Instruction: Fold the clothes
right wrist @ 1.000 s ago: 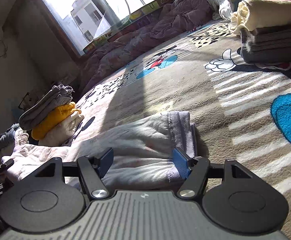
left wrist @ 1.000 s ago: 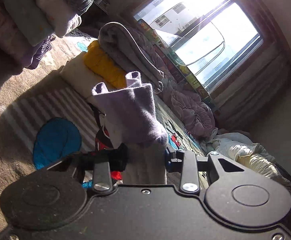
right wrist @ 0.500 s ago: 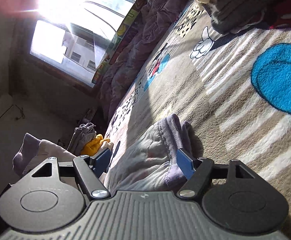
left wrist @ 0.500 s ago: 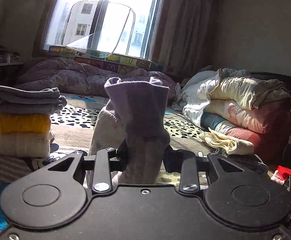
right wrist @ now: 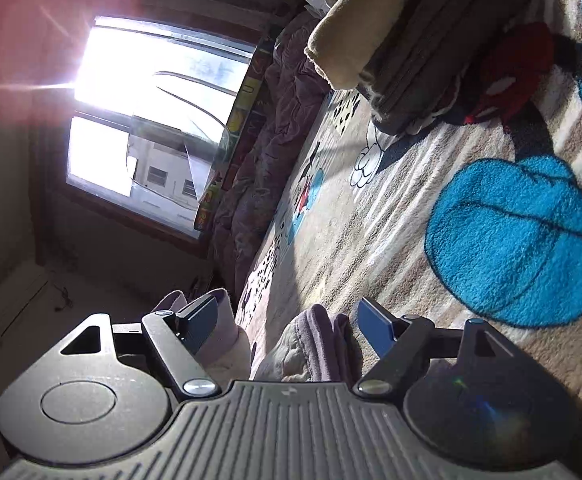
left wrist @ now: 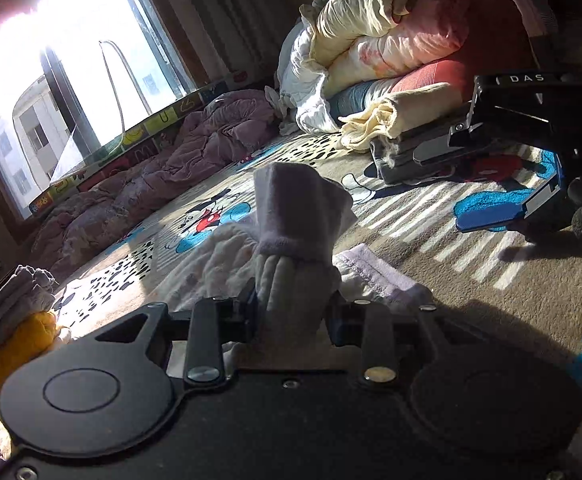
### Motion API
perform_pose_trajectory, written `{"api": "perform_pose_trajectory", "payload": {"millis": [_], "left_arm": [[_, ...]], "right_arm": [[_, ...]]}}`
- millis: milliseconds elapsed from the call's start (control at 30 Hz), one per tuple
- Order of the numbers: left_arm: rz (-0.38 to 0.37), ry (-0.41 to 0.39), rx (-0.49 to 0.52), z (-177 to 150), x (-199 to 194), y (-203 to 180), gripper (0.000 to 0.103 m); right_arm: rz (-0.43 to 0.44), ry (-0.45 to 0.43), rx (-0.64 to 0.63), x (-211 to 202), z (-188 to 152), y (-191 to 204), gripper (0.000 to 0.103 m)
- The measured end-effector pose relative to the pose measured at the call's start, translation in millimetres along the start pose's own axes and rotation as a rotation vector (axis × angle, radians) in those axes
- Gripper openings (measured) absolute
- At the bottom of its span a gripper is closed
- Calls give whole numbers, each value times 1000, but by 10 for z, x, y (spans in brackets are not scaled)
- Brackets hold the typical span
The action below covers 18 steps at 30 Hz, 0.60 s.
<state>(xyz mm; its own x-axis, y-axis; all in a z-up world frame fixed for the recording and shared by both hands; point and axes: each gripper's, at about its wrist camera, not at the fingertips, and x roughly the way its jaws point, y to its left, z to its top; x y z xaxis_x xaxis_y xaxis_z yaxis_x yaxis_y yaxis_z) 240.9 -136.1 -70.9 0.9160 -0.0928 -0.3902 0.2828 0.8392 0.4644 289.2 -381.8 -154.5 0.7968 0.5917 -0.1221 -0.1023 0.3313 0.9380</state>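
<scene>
A pale quilted garment (left wrist: pixel 227 256) with lavender trim lies bunched on the patterned blanket (left wrist: pixel 431 280). My left gripper (left wrist: pixel 293 316) is shut on one of its sleeves, and the lavender cuff (left wrist: pixel 299 208) stands up above the fingers. In the right wrist view my right gripper (right wrist: pixel 287 324) is rolled on its side and its jaws are opening. The garment's lavender edge (right wrist: pixel 319 336) lies between them, clear of both blue pads. The right gripper (left wrist: pixel 467 188) also shows at the right of the left wrist view, over the blanket.
A grey, yellow and white folded stack (left wrist: pixel 11 320) sits at the left. A cream and grey folded stack (left wrist: pixel 391 132) lies ahead, below a heap of bedding (left wrist: pixel 371 40). A purple quilt (left wrist: pixel 171 168) runs along the window side.
My left gripper has rolled and swung right, carrying the cuff. My right gripper has rolled on its side and its jaws have widened off the garment's edge.
</scene>
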Motion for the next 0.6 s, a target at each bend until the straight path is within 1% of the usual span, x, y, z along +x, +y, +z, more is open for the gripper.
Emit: {"api": "perform_pose_trajectory", "payload": {"millis": [33,67,100,133,167,200,300,367,400,433,467,500,600], "left_arm": [[3,17,40,-39,45,-88,32],[-19,12,51,-61,29,-137,32],[-43,5,58,-82,8,-182,37],[-67,-1,66,-103,-14,-227,56],[-92,-8,74,-123,-35,-272,65],[-116,-15,81,-144,-57,-317,72],[-112,-52,31,-130,-320,-168,72],[-103,-75,-48,-140,-499,36,71],[-82,-77,-102,-176,-549,185,68],[-58,-78,-157,-214,-595,339,63],[-35,-80,-212,-252,-641,492,60],[-22,-69,-258,-301,-626,626,56],[-16,-15,-438,-450,-470,1009,40]], "right_arm": [[-1,0,-2,2,9,-8,77],[-2,1,-4,7,16,-8,77],[-2,2,-6,13,23,-6,78],[-4,4,-11,20,27,-3,78],[-7,5,-16,29,31,0,78],[-14,2,-33,30,31,19,78],[-33,-27,-119,24,25,130,78],[-33,-52,-220,23,-3,273,74],[-32,-61,-282,28,-27,362,73],[-28,-60,-361,45,-67,470,69],[-20,-53,-444,72,-128,585,65],[-10,-46,-526,100,-197,701,64],[37,3,-700,205,-416,968,60]]}}
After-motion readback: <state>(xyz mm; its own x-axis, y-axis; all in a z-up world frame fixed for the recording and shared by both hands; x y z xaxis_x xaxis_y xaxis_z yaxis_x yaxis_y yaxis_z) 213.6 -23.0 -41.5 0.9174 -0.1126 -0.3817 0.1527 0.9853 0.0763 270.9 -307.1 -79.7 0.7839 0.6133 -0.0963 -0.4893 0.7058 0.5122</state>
